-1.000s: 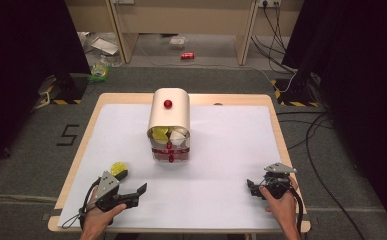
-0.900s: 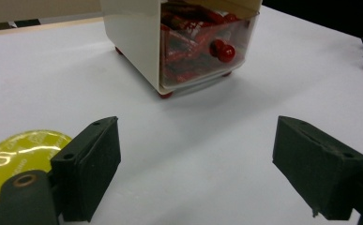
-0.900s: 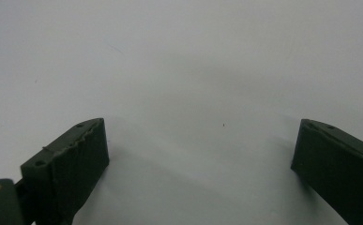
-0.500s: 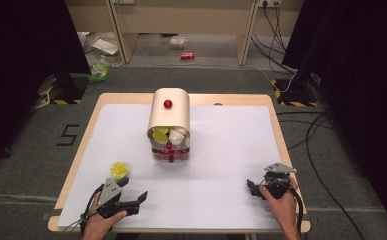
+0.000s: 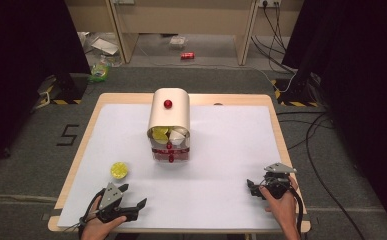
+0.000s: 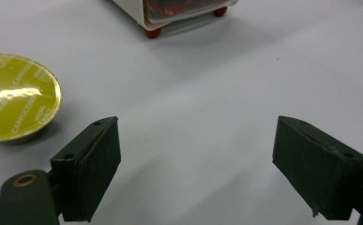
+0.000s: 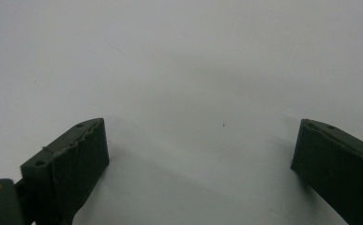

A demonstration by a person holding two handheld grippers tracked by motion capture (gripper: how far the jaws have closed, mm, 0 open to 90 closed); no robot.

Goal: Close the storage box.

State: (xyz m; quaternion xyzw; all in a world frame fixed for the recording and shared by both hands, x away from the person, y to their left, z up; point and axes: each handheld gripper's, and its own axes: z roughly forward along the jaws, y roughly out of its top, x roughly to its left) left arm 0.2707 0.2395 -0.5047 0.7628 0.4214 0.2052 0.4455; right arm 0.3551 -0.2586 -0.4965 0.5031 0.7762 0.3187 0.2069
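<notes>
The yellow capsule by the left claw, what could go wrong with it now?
1. The capsule lies apart from the open left claw, off to one side; a reach straight ahead would likely miss it.
2. It sits near the table edge, so a nudge might knock it off.
3. The box already looks crowded with capsules; another may not fit.

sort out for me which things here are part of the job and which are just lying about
Part of the job:
- yellow capsule on the white table, just ahead of the left gripper, whose jaws are open
- capsule dispenser at mid-table, with capsules inside
- right gripper, open, resting near the table's edge

Lying about:
- red can on the floor
- green packet on the floor
- cables beside the table
</notes>
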